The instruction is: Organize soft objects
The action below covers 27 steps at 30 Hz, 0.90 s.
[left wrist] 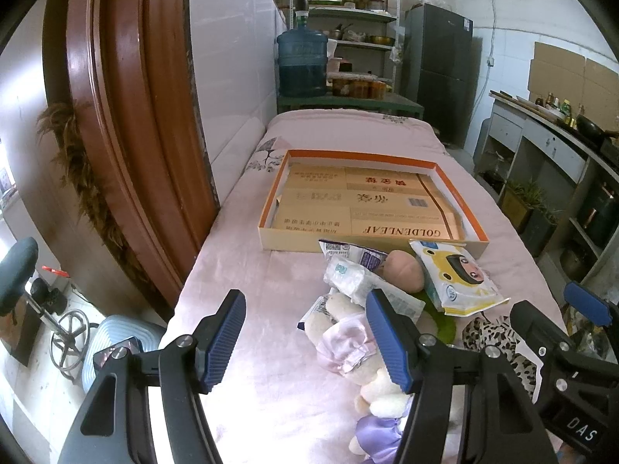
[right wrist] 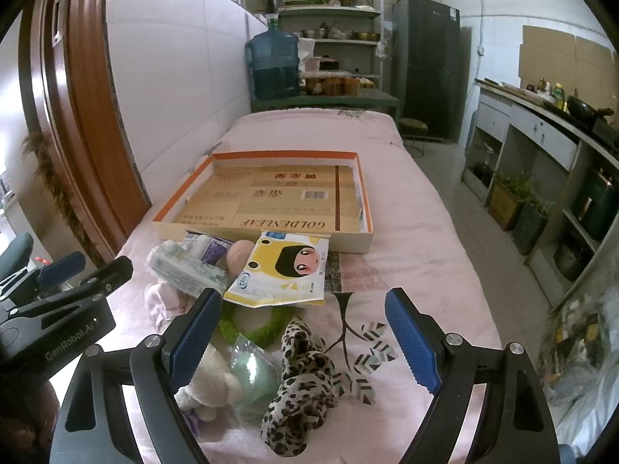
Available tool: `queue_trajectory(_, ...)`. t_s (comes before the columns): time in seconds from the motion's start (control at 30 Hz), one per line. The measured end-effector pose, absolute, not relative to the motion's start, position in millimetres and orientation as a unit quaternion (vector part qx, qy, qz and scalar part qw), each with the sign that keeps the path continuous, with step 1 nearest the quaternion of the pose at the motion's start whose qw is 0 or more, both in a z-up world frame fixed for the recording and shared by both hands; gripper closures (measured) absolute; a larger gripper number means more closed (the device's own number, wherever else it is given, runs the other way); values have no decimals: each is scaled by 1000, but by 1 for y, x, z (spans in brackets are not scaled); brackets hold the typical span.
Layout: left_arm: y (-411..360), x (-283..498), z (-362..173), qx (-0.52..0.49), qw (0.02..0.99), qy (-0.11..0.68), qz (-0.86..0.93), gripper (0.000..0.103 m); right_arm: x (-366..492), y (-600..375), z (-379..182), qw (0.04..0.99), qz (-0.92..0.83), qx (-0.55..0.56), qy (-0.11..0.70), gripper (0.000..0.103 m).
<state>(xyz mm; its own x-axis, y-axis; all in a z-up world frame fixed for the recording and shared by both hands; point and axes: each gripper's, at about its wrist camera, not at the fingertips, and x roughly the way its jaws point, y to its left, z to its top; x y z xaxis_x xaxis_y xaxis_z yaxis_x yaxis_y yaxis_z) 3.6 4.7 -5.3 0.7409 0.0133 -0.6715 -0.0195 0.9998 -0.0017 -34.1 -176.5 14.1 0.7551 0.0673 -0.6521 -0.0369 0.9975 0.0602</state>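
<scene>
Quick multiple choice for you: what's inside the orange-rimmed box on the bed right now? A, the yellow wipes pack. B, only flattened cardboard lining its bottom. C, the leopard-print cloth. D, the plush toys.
B: the orange-rimmed box holds only flattened cardboard, while the yellow wipes pack, leopard-print cloth and plush toy all lie on the bed in front of it.

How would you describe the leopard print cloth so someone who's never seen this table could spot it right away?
Start at the orange-rimmed box on the pink cloth, then come toward the camera past the yellow wipes pack and the green ring. The leopard cloth lies crumpled nearest the camera, the only item with black-and-tan spots.
</scene>
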Motion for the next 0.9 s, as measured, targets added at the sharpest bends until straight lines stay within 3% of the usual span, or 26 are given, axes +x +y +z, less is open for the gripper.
queue_trajectory(0.9,7,2,-13,-5,931,364,11,38,-36,-182,5,932,27,29,361,16)
